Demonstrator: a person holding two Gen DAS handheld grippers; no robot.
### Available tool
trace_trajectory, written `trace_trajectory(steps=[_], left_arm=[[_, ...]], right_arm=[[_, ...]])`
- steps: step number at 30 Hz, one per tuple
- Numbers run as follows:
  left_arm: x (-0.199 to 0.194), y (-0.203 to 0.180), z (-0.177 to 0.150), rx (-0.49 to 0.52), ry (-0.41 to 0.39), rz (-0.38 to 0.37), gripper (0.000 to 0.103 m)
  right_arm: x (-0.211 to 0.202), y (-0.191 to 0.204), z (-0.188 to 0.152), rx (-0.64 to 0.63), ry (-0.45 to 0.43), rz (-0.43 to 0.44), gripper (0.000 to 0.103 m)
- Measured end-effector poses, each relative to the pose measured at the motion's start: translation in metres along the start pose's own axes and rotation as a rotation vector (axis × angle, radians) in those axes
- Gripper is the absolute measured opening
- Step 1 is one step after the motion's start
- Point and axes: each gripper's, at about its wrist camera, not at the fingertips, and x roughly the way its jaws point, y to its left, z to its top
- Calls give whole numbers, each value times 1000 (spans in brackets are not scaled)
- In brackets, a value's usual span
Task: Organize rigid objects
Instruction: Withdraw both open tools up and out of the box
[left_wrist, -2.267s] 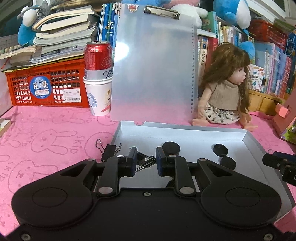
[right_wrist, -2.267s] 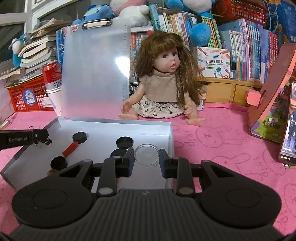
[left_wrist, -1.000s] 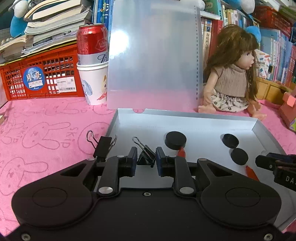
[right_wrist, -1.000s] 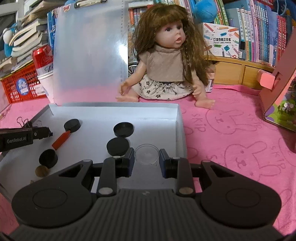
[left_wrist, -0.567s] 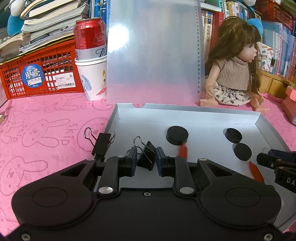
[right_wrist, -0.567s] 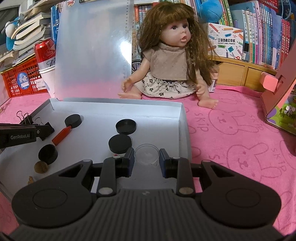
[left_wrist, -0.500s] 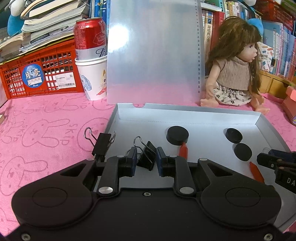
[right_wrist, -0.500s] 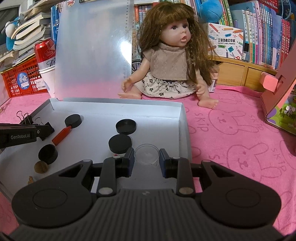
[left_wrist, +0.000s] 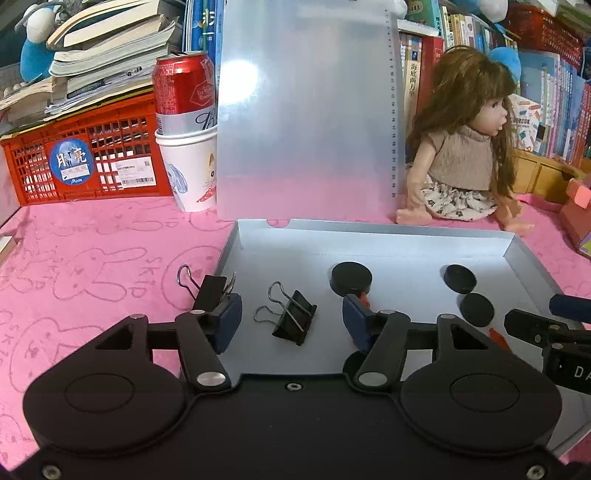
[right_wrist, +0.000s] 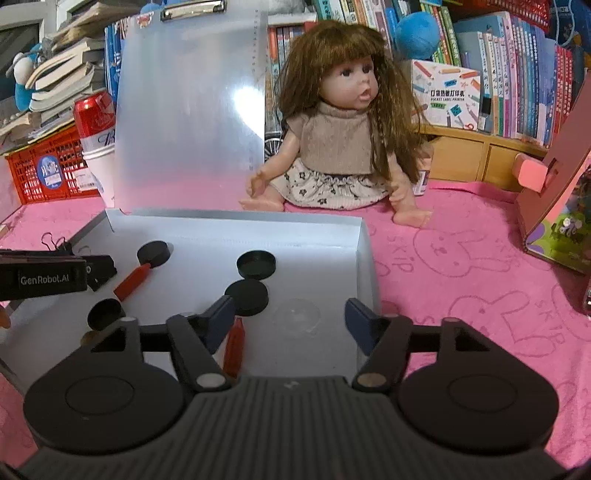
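**Both grippers opening over the grey tray**

Left wrist: left gripper (left_wrist: 291, 319) jaws opening, pads clear of the binder clip (left_wrist: 293, 321) lying in the tray (left_wrist: 369, 236), wire handles pointing up-left.

Right wrist: right gripper (right_wrist: 290, 321) jaws opening around the clear disc (right_wrist: 296, 314), lying flat near the tray's right wall, untouched.

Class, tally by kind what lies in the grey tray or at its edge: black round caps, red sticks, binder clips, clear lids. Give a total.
black round caps: 4
red sticks: 2
binder clips: 2
clear lid: 1
Total: 9
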Motion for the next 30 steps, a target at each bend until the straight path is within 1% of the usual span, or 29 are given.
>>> trace_trajectory(steps=[2,5,7,9,19,25,30], left_arm=[[-4,0,1,-3,0,-4,60],[-10,0,0,-10,-3,-7,62],[-16,-1,1,-5,-17,-3,66],[-23,-2,1,2,-31,-2,67],[-64,-5,-4,-12,-56,-39,70],[-91,-5,-14,-17,-69,-50,70],[-114,-5,-26,-12,-98,-48,71]], right_arm=[[-4,0,1,2,-12,-2,84],[-10,-1,4,4,-26,-7,86],[-15,-2,5,7,-37,-11,87],[-20,-2,6,12,-46,-11,88],[-52,-3,5,21,-89,-10,90],[-76,-1,-3,12,-115,-14,92],[-97,1,-12,16,-138,-10,94]])
